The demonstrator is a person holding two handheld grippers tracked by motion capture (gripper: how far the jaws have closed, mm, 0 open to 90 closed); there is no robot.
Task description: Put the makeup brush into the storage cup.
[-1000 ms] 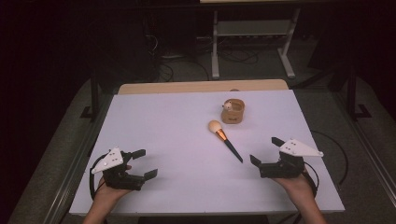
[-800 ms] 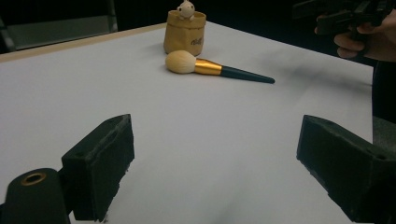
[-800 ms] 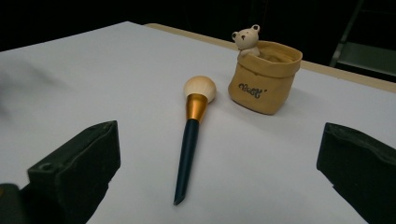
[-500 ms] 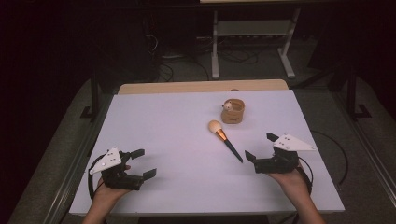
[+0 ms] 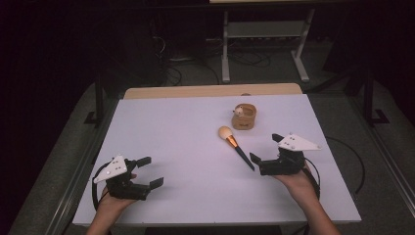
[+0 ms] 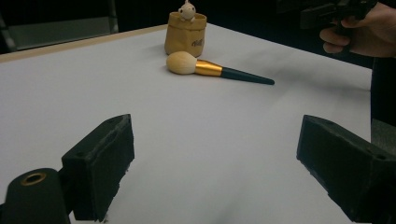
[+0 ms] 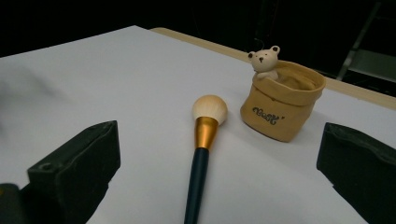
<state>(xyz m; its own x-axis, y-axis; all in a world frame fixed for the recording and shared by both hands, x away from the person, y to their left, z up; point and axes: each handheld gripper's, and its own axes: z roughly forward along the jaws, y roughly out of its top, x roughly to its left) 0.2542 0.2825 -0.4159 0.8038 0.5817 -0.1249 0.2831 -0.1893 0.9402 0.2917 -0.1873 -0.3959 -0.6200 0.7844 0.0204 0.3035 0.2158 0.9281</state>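
A brush (image 5: 233, 146) lies flat on the white table (image 5: 171, 132), its bristles near a tan pot (image 5: 244, 116). A small bear (image 7: 263, 61) sits on the pot's rim. Behind the table stands a metal rack (image 5: 264, 34), with cables (image 5: 244, 58) on the floor.

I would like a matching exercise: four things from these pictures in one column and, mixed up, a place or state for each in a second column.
1. brush
2. pot
3. left gripper
4. right gripper

a. stands upright, a bear at its rim
b. open, near the brush's handle tip
c. lies flat on the table
d. open, far from the brush

Pairs: 1-c, 2-a, 3-d, 4-b
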